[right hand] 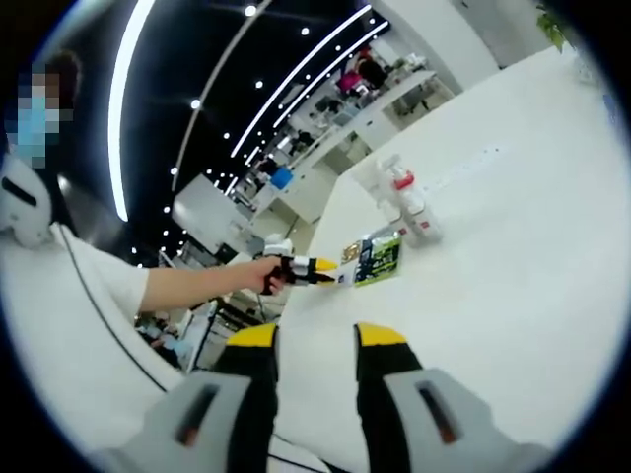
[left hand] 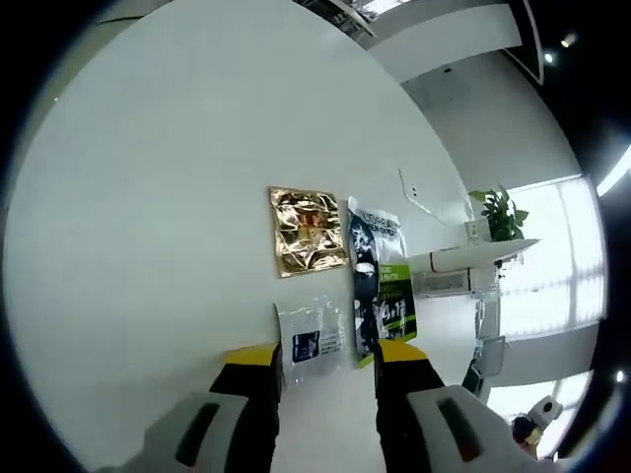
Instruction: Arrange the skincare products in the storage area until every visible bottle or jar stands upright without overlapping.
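Observation:
On the white table (left hand: 148, 246) lie three flat packets: a gold foil pouch (left hand: 308, 232), a black-and-green sachet (left hand: 380, 281) and a small clear pouch with a blue label (left hand: 314, 340). My left gripper (left hand: 325, 360) is open just short of the clear pouch, holding nothing. From the right gripper view, the left gripper (right hand: 330, 266) is held by a person's hand near the black-and-green sachet (right hand: 377, 258). Beyond it stand a white pump bottle with a red collar (right hand: 409, 207) and a second white bottle (right hand: 385, 189). My right gripper (right hand: 315, 340) is open and empty over the table.
A potted plant (left hand: 501, 212) and a white shelf (left hand: 473, 258) sit past the table's far side by bright windows. The person's sleeved arm (right hand: 99, 286) reaches in from the left. Office desks (right hand: 335, 108) stand beyond the table edge (right hand: 325, 197).

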{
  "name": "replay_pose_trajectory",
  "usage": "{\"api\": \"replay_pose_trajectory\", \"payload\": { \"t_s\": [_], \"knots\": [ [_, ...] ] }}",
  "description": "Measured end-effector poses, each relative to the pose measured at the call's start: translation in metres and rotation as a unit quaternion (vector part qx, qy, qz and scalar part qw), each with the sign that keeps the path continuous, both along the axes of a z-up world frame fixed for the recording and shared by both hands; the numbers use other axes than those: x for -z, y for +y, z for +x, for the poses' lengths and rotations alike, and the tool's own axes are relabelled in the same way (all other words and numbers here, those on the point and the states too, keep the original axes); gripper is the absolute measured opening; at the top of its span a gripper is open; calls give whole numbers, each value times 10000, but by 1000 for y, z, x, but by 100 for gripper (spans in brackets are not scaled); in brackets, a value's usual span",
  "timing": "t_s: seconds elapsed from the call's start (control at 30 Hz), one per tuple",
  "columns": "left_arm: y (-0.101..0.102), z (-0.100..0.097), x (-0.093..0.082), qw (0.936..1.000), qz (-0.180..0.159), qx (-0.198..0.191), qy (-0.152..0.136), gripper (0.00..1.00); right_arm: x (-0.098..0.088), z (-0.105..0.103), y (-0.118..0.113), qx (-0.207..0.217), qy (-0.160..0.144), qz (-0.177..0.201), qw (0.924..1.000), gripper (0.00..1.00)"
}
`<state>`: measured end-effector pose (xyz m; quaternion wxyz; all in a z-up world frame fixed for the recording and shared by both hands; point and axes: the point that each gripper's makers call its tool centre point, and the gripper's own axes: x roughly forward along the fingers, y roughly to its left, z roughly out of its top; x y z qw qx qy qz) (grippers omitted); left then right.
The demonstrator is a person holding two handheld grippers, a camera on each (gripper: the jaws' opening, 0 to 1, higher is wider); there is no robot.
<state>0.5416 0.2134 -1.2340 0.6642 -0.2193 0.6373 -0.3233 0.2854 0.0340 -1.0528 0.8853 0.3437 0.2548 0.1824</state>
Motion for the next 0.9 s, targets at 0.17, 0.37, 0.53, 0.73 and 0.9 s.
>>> {"api": "replay_pose_trajectory", "payload": {
  "t_s": [0.17, 0.37, 0.53, 0.73, 0.9],
  "knots": [
    [5, 7, 0, 9996, -68, -257, -72, 41, -1, 2, 4, -65, -27, 7, 10000, 28],
    [19, 13, -5, 9967, -198, -673, -401, 47, -4, 3, 9, -166, -122, 8, 9998, 29],
    [28, -5, -23, 9927, -350, -759, -870, 47, -7, 3, 15, -251, -240, 23, 9994, 29],
    [29, -45, -65, 9794, -680, -681, -1776, 56, -10, -1, 30, -540, -474, -27, 9974, 31],
    [36, -99, -121, 9547, -1086, -866, -2632, 61, -15, 4, 40, -862, -668, -105, 9940, 35]
  ]
}}
